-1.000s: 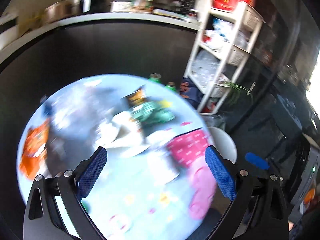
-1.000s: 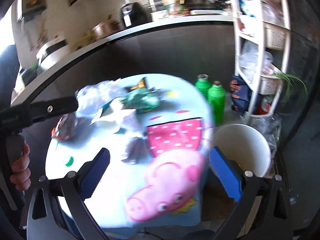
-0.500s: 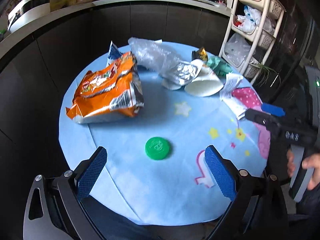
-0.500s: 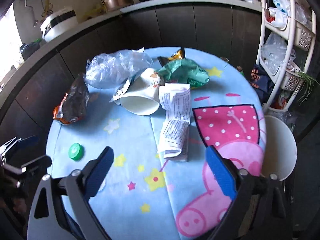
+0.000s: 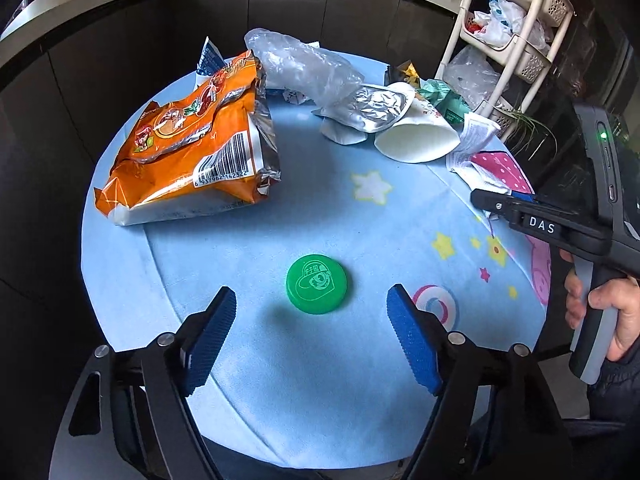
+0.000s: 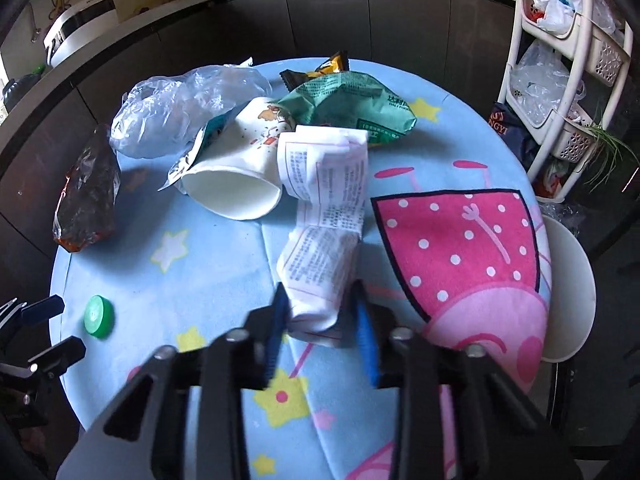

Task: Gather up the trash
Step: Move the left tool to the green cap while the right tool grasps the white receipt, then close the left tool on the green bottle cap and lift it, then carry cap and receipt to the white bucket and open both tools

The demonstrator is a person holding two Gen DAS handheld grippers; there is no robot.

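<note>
Blue-padded fingers of both grippers have come down close over the tabletop point(image 5: 256, 240), which a second ago was only a blur further off. The right gripper point(image 6: 320, 334) is closing, its fingers now narrowed around the near end of the folded paper slip point(image 6: 324, 232); whether the pads already press it I cannot tell for sure. The left gripper point(image 5: 310, 344) is closing too, fingers still spread, with the green bottle cap point(image 5: 317, 284) lying flat just ahead of them, untouched. So two pickups look under way at once. Further back lie the orange snack bag point(image 5: 192, 148), the tipped paper cup point(image 6: 236, 180), the green wrapper point(image 6: 352, 106) and the clear plastic bag point(image 6: 184, 108), all still to collect.
</note>
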